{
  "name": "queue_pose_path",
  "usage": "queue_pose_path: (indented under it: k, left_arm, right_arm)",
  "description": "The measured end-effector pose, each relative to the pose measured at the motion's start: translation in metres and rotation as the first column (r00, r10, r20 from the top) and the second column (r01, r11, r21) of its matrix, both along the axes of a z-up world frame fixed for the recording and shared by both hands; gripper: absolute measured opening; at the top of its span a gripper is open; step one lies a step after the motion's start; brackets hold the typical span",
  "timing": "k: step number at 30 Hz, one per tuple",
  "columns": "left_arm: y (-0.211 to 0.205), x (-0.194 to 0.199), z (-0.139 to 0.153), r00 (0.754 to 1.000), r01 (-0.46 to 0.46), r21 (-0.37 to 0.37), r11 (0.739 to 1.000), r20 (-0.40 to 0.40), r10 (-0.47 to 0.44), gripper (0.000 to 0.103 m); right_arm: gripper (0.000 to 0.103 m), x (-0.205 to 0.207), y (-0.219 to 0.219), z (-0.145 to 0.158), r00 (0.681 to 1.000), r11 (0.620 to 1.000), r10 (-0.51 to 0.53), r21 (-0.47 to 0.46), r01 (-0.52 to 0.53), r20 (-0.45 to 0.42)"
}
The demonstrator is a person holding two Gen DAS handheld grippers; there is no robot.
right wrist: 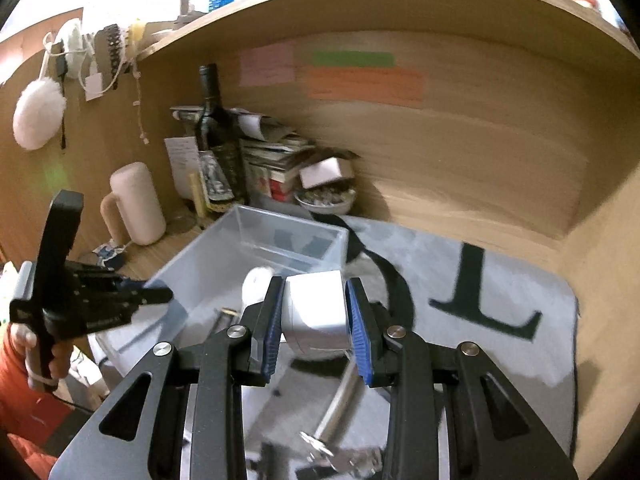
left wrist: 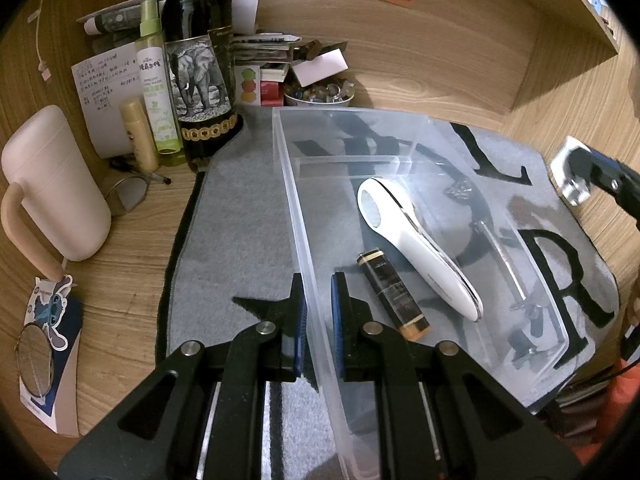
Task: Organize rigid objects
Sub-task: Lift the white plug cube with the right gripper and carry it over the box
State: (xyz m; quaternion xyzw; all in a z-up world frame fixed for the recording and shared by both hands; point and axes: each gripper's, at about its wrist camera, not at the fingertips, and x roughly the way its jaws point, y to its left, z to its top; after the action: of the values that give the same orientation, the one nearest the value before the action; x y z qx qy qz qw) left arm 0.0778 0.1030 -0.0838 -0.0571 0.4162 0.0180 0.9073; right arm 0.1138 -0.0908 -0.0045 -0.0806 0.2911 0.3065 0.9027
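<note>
From my left wrist camera, my left gripper (left wrist: 319, 312) is pinched on the near left wall of the clear plastic box (left wrist: 298, 216), one pad outside and one inside. The box sits on a grey mat (left wrist: 240, 216) with big black letters. Inside it lie a white handheld device (left wrist: 416, 246), its long axis running from far left to near right with the oval-holed head at the far end, and a dark tube with gold ends (left wrist: 394, 295) just left of it, lying nearly parallel. A thin metal tool (left wrist: 502, 258) lies along the right wall. At the far right edge my right gripper (left wrist: 582, 178) shows only in part.

From my right wrist camera, my right gripper (right wrist: 315, 316) is clamped on a white boxy object (right wrist: 316, 312), lifted above the mat (right wrist: 500, 280); the box (right wrist: 248, 240) lies beyond to the left. The picture is blurred. A tall dark bottle (right wrist: 216, 140) stands upright at the far left beside a cream mug (right wrist: 138, 204).
</note>
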Motion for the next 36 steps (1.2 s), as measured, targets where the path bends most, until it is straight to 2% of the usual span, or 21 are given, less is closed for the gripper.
queue_pose_path:
  k: [13,29,36]
  left_arm:
    - [0.004,0.000,0.001,1.000,0.017,-0.011,1.000,0.025,-0.016,0.010]
    - [0.007,-0.004,-0.001,0.998,0.029,-0.033,0.999,0.048,-0.028,0.011]
    - [0.008,-0.005,-0.001,0.998,0.033,-0.038,0.999,0.051,-0.031,0.011]
  right_arm:
    - [0.028,0.006,0.061,-0.005,0.992,0.992,0.121,-0.022,-0.122,-0.020]
    - [0.028,0.014,0.111,-0.059,0.961,0.950,0.205,-0.198,-0.241,-0.187]
    - [0.028,0.013,0.117,-0.065,0.952,0.928,0.221,-0.255,-0.272,-0.211]
